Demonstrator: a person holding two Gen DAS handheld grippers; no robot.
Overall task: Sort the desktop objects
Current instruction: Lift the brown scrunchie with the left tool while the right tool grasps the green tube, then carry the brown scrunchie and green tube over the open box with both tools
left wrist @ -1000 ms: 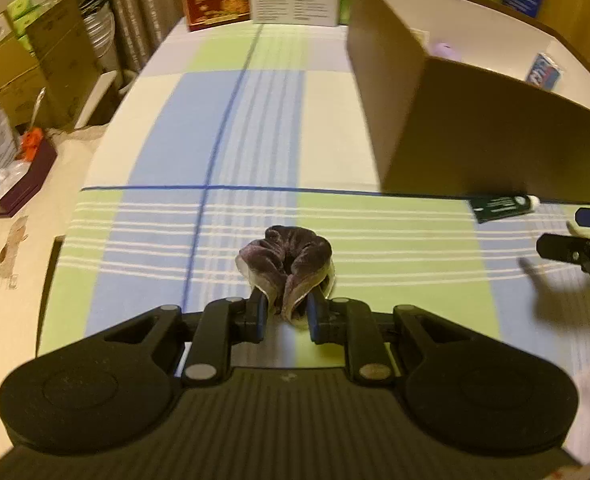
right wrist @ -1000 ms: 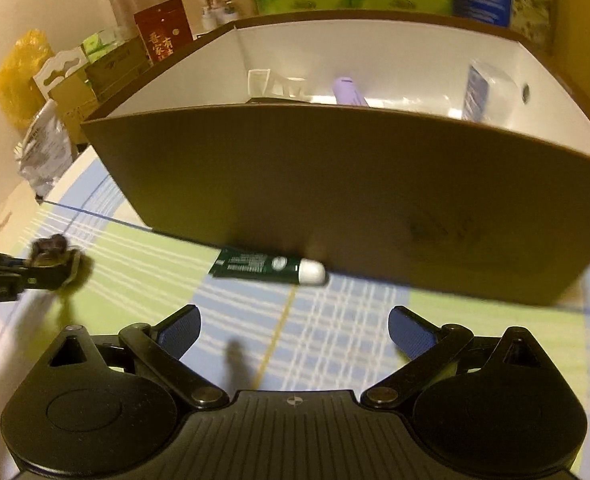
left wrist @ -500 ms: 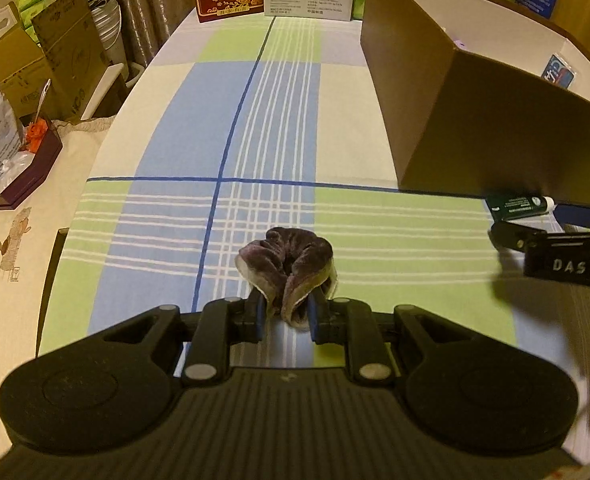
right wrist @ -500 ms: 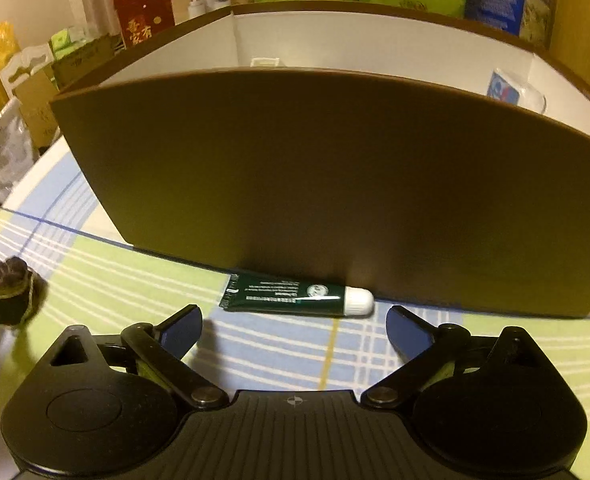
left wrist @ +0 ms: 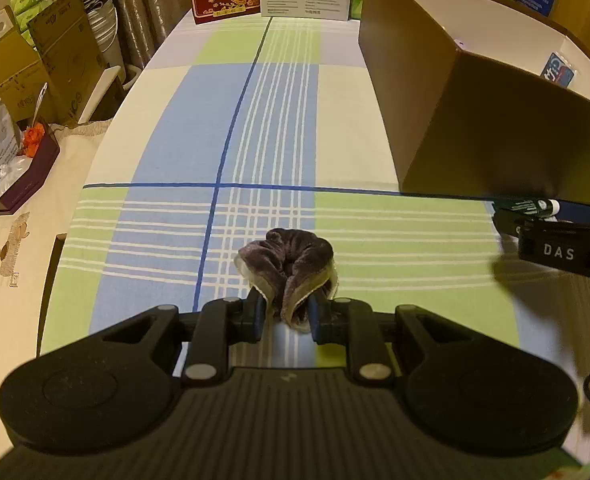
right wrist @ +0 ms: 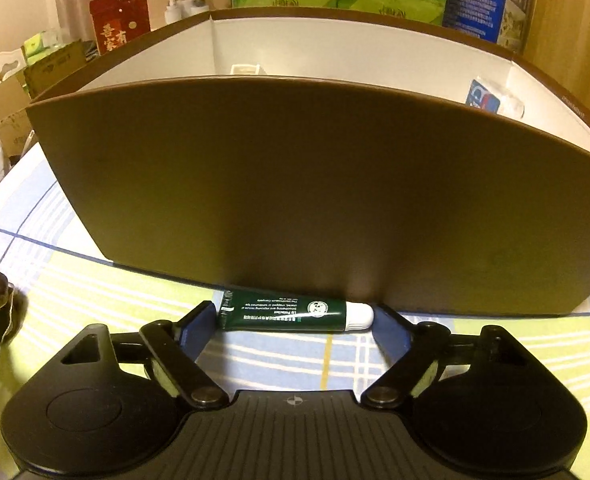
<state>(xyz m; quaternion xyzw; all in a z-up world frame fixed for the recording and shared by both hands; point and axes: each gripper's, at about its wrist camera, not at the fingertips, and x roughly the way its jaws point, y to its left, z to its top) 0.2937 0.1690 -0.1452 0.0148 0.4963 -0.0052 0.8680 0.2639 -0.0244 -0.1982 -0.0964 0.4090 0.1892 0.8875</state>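
The left gripper (left wrist: 285, 316) is clamped on the scrunchie (left wrist: 289, 264) over the counter (left wrist: 395, 236). At three o'clock, the right gripper's (right wrist: 295, 326) jaws are closing around the tube (right wrist: 291, 314) lying against the box (right wrist: 315, 200).

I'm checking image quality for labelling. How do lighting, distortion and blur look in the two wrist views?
Left wrist view: warm yellowish light, fisheye bends the tablecloth stripes, scrunchie sharp, dark vignette corners. Right wrist view: the brown box front bulges, its face is shadowed, the green tube print is readable.
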